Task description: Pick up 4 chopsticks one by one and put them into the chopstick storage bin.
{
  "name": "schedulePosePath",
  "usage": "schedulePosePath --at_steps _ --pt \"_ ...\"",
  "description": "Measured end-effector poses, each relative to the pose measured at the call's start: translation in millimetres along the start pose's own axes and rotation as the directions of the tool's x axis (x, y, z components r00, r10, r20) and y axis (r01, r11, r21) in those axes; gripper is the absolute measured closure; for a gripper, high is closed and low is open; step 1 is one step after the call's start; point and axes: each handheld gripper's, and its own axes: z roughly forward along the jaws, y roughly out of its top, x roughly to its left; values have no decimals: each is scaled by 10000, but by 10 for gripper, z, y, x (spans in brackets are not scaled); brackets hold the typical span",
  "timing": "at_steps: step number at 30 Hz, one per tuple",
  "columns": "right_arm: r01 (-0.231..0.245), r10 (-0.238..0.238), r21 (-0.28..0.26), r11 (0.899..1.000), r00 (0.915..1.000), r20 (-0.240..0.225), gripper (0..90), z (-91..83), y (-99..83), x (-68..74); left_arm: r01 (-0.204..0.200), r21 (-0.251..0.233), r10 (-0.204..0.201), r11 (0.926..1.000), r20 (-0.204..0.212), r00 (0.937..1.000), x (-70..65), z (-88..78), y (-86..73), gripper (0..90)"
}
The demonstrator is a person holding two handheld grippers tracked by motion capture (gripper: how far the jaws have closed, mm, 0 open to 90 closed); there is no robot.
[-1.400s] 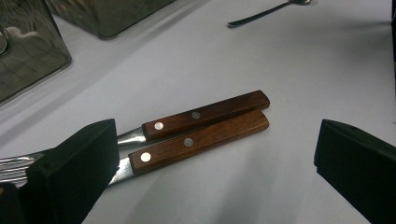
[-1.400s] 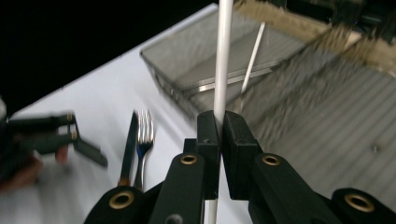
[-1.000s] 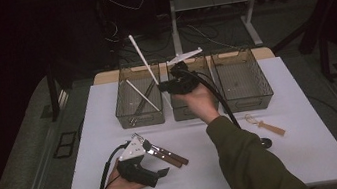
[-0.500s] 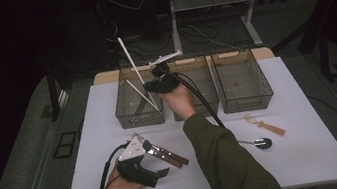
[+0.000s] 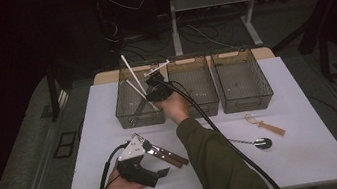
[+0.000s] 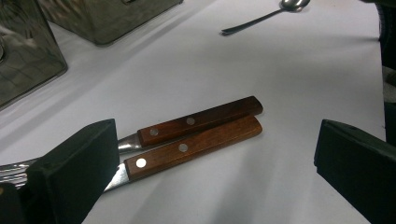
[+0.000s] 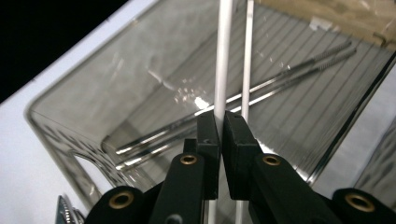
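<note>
The left bin (image 5: 139, 110), the first of three clear bins in a row at the far edge of the white table (image 5: 287, 157), serves as the landmark here. Well in front of the left bin, toward the person's side, the left gripper (image 5: 159, 164) rests in the person's left hand on the table with its jaws spread wide and nothing between the pads. In the left gripper view two wooden-handled knives (image 6: 196, 135) lie side by side, touching, on the bare table between those open jaws, with neither pad against them. In the high view they sit in front of the left bin, just right of the left gripper.

Directly over the left bin's right wall, the right gripper (image 5: 153, 89) hangs at the end of the person's outstretched right arm. Its jaws are pressed tight on a pair of white chopsticks (image 7: 224, 60); in the right gripper view the two sticks run up from between the pads and out of the top of the picture. Beneath them, on the left bin's floor, lie metal chopsticks (image 7: 243, 98), slanting across it.

Right of the left bin stand the middle bin (image 5: 196, 88) and the right bin (image 5: 243, 81). Well in front of the right bin a wooden-handled utensil (image 5: 265, 125) lies on the table, and nearer the person a metal spoon (image 5: 257, 143) beside it
</note>
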Motion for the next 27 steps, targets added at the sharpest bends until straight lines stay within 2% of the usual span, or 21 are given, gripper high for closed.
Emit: schedulePosePath --at_steps 4,13,18,23,27 --pt "115 -128 454 9989 9995 289 853 68 -7 24 11 20 -11 10000 25 10000 -2 3 0 0" --pt "393 -401 223 9990 9985 361 693 9 7 21 -20 12 20 10000 38 10000 -3 1 1 0" --pt "627 -628 -22 9980 9980 -31 590 -92 17 27 -86 15 86 10000 21 10000 1 -3 3 0" --pt "654 -676 -335 9973 9952 -710 479 -224 -7 22 -11 -26 11 10000 5 10000 -3 -3 0 0" --pt "913 -971 -672 9936 9914 -882 423 -358 -82 2 44 -14 -44 10000 -10 10000 -7 5 -2 0"
